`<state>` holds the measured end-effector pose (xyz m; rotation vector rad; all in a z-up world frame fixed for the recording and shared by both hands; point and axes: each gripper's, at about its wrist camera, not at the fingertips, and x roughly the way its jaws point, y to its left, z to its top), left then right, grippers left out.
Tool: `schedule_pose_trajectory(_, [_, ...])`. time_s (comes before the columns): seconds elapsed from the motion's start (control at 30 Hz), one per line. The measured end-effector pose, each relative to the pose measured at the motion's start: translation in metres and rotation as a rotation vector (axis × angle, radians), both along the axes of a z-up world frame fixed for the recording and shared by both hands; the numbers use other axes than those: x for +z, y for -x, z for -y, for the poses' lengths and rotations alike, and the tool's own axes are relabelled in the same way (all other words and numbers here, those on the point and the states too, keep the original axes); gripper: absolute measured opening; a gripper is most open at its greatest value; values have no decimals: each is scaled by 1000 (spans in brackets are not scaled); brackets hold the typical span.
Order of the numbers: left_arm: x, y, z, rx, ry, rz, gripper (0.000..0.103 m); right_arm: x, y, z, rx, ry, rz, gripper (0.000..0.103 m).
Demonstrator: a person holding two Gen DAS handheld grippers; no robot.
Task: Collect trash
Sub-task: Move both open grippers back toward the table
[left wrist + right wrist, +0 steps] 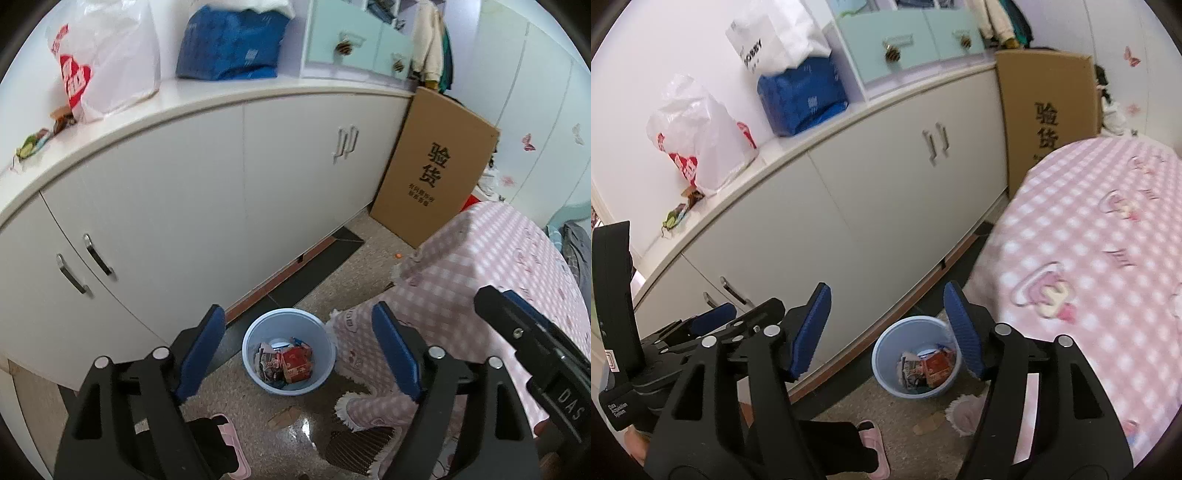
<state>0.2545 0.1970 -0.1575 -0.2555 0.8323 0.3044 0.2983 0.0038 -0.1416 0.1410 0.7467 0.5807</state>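
Cabinet counter (pixel 207 96) at far left carries small wrappers (pixel 33 142), well apart from both empty, spread claws. Blue bin (pixel 255 373) of trash sits below, between left gripper (pixel 299 354) fingers; right gripper (pixel 886 332) hangs beside it. Cardboard scrap (pixel 282 417) lies nearest, by the left gripper.

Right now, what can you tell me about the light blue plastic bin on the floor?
The light blue round plastic waste bin stands upright and lidless on the speckled floor, close beside the white cabinet's base and the fringed hem of the pink checked cloth. It looks smooth and thin-walled. It is partly filled with crumpled wrappers, including a red packet and paper scraps. Both claws are open above it; neither touches it.
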Motion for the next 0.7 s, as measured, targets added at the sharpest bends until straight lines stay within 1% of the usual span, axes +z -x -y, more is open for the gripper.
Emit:
schedule_pose_trajectory(0.1, [13, 10, 15, -25, -12, 20, 84, 14, 16, 18, -23, 3, 24, 69])
schedule_pose_trajectory(0.27, [36, 31, 44, -78, -46, 64, 87, 38, 43, 49, -75, 9, 74, 77])
schedule_pose_trajectory(0.37, [50, 45, 60, -104, -62, 92, 88, 50, 62, 67, -109, 10, 104, 80])
schedule_pose_trajectory(0.5, [68, 68, 81, -140, -98, 146, 89, 67, 90, 88, -155, -8, 150, 84])
schedule_pose_trajectory(0.7, [98, 105, 111, -200, -149, 237, 91, 95, 141, 119, -238, -14, 250, 89])
